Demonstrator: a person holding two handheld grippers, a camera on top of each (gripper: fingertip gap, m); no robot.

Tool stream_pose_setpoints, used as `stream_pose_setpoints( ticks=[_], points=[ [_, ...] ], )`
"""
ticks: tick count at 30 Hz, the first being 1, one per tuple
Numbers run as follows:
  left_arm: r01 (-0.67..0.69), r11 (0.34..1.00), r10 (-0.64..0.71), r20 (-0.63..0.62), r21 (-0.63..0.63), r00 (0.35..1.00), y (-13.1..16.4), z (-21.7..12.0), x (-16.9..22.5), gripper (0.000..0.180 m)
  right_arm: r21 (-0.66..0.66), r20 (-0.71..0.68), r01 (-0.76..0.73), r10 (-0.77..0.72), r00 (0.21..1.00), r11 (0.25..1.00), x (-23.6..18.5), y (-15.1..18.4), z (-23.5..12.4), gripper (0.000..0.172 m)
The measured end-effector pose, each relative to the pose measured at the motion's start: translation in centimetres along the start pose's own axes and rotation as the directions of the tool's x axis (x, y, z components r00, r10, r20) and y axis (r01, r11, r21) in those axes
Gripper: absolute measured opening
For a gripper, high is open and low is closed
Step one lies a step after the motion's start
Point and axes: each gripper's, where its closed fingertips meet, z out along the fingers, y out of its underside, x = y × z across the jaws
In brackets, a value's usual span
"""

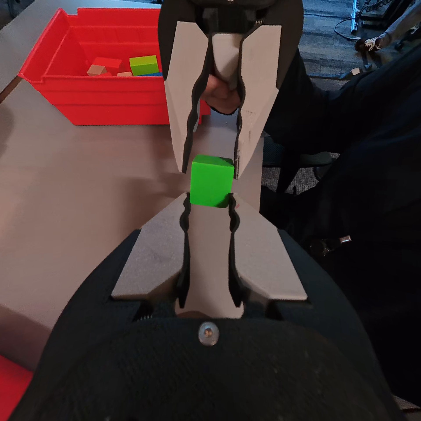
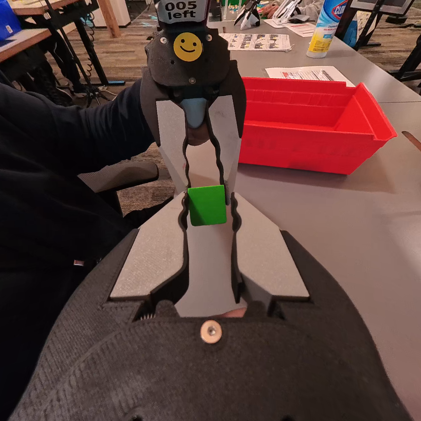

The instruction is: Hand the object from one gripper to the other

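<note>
A bright green block (image 1: 210, 182) hangs in the air between the two grippers, which face each other tip to tip above the grey table (image 1: 79, 170). My left gripper (image 1: 209, 196) is shut on the near end of the block, with both pads pressed on its sides. In the right wrist view the block (image 2: 207, 207) sits between the fingers of my right gripper (image 2: 207, 196). Its right pad (image 2: 233, 205) stands clear of the block, so this gripper is open. The left gripper (image 2: 206, 188) shows there gripping the block's far end.
A red bin (image 1: 102, 102) holding several coloured blocks stands behind the right gripper. Another red bin (image 2: 307, 145) stands on the table behind the left gripper. Papers (image 2: 257, 42) and a wipes canister (image 2: 323, 29) lie farther back. A chair armrest (image 2: 118, 173) and a person's dark sleeve (image 2: 68, 136) are at the table's edge. Only a small space, under 4 cm, lies between the two pairs of fingers.
</note>
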Motion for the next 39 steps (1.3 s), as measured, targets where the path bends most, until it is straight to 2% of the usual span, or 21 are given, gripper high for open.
stream_pose_setpoints(
  ticks=[7,12,24,39],
  points=[
    [0.009,1.0,-0.008,0.016,-0.017,1.0,0.4,0.0,-0.1,0.029,-0.027,-0.001,0.014,-0.015,1.0,1.0,-0.1,0.4,0.9,0.031],
    [0.019,1.0,-0.018,0.022,-0.01,1.0,0.4,-0.3,-0.1,0.029,0.004,-0.009,0.018,-0.018,1.0,1.0,-0.2,-0.2,0.6,0.03],
    [0.021,0.997,-0.016,0.055,-0.076,0.998,1.4,-0.1,-0.5,0.029,-0.042,-0.06,0.046,-0.049,0.997,0.998,0.2,0.3,0.9,0.03],
    [0.028,0.984,-0.018,0.061,-0.173,0.998,2.7,0.2,-0.4,0.029,-0.13,-0.062,0.079,-0.088,0.994,0.988,0.0,1.8,1.5,0.028]
  ],
)
